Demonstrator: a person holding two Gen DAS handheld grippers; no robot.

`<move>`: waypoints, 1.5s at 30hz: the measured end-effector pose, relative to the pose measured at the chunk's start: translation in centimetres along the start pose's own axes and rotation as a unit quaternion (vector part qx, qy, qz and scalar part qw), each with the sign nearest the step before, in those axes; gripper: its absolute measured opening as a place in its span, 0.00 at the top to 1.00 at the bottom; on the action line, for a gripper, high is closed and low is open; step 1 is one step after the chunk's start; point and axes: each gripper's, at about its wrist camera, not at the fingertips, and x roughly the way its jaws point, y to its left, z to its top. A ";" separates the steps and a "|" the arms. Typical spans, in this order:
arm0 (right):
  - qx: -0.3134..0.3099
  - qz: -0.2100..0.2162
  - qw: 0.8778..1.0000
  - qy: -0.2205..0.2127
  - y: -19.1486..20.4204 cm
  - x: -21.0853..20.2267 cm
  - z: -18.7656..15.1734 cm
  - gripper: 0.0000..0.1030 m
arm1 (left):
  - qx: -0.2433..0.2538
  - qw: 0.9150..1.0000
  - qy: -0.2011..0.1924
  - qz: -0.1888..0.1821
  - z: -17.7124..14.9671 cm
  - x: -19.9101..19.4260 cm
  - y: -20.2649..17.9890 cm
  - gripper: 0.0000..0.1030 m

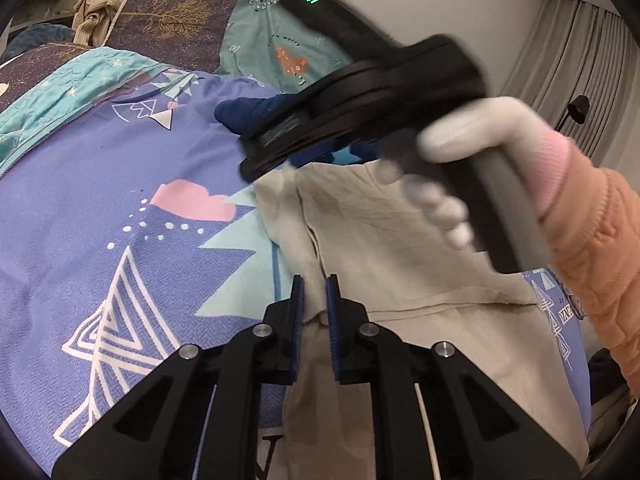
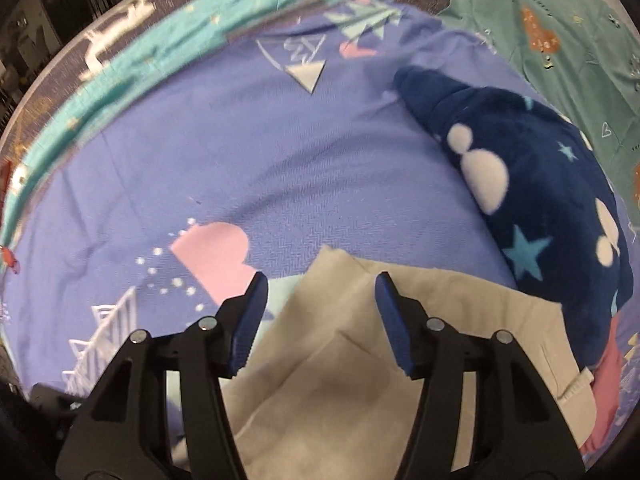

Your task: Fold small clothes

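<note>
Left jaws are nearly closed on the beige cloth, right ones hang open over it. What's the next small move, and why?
Probably lower the right gripper and close it on the beige cotton garment's near corner: its jaws are open above that corner, while the left gripper already pinches a fold of the same cloth on the lilac patterned bedsheet.

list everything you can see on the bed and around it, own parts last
beige garment: 1, beige, spread on the bedspread, nearest the cameras
navy fleece garment: 1, navy with white dots and blue stars, beyond the beige one
bedspread: 1, lilac with white, pink and teal shapes, under both garments
teal cloth: 1, teal with an orange patch, at the far side of the bed
cream clothing bundle: 1, cream, far left corner
curtain: 1, grey-white, right wall
left claw: black, blue pads, pinching a beige fold
right claw: black, blue pads, open over the beige garment
hand: white glove, peach sleeve, holding the right claw
</note>
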 end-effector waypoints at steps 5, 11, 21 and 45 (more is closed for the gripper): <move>-0.001 -0.013 0.999 -0.033 0.8 0.9 1.1 0.99 | -0.005 1.000 0.001 -0.009 0.0 -0.2 0.3 0.91; 0.059 0.027 0.993 -0.097 -0.4 0.5 1.6 0.99 | -0.006 0.997 0.037 0.069 -0.5 0.5 0.4 0.90; 0.196 0.031 0.963 -0.181 -8.8 -10.6 -16.1 0.64 | -0.049 0.998 0.027 0.041 -0.7 -0.7 2.7 0.89; 0.409 -0.023 0.893 -0.186 -15.6 -16.2 -50.8 0.81 | 0.053 0.991 0.102 0.066 -6.7 -6.7 -2.7 0.45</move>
